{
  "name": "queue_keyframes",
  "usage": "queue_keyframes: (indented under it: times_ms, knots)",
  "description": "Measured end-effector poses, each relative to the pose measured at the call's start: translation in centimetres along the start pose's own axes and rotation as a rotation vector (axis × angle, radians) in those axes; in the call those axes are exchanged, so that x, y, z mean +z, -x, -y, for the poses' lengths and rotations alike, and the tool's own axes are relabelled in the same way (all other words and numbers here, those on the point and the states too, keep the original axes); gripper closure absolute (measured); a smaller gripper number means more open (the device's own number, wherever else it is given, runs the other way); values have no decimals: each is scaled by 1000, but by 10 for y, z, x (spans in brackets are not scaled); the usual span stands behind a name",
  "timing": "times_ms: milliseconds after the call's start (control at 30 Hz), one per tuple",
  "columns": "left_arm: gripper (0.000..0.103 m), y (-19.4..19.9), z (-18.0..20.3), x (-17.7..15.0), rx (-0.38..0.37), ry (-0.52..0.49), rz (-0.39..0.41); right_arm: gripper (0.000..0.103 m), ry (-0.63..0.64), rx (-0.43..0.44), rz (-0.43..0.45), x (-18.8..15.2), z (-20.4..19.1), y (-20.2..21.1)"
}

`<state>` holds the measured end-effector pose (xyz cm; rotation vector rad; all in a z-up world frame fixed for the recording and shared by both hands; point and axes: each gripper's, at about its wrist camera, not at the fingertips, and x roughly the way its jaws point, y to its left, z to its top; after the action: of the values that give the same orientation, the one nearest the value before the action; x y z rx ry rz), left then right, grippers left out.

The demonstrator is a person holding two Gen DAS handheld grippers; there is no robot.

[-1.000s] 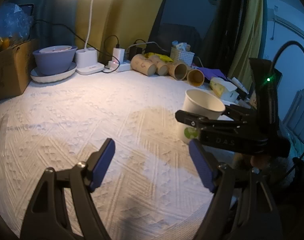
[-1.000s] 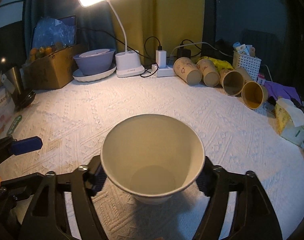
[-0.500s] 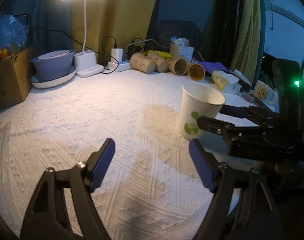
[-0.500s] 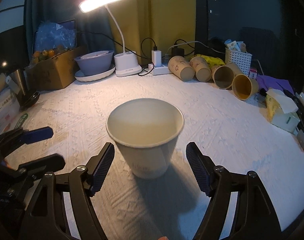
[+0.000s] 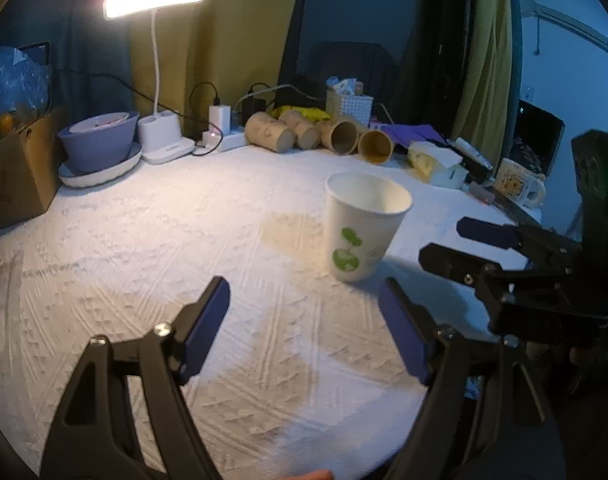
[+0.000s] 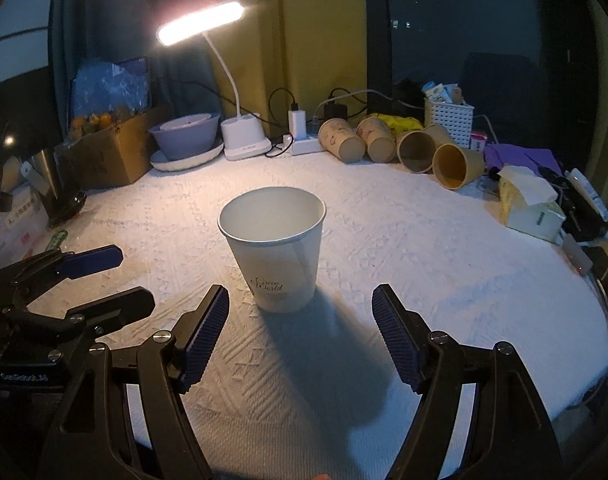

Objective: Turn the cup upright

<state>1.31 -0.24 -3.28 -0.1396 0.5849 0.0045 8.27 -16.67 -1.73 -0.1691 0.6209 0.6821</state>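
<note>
A white paper cup (image 6: 275, 248) with a green logo stands upright, mouth up, on the white textured tablecloth (image 6: 384, 248); it also shows in the left wrist view (image 5: 362, 236). My right gripper (image 6: 299, 328) is open and empty, just behind the cup, not touching it. In the left wrist view the right gripper (image 5: 456, 242) sits to the right of the cup. My left gripper (image 5: 304, 332) is open and empty over bare cloth, left of and nearer than the cup.
Several brown paper cups (image 6: 400, 146) lie on their sides at the back. A lit desk lamp (image 6: 243, 144), a grey bowl (image 6: 185, 132), a cardboard box (image 6: 111, 152) and a power strip stand along the back. A tissue pack (image 6: 532, 204) and clutter fill the right edge.
My right gripper let go of the cup, opened and drew back from it. The cup now stands free on the cloth. The left gripper stayed open and shifted slightly.
</note>
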Motion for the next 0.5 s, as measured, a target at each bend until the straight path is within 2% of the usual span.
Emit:
queue_keyframes:
  times_ms: [100,500]
  knots:
    - [22,6,5,3,-4,-4,15,26,0,1,17,-1,-1,12]
    - [21,36,19,19,-6,-17,113,26,7,-25,100,8,1,55]
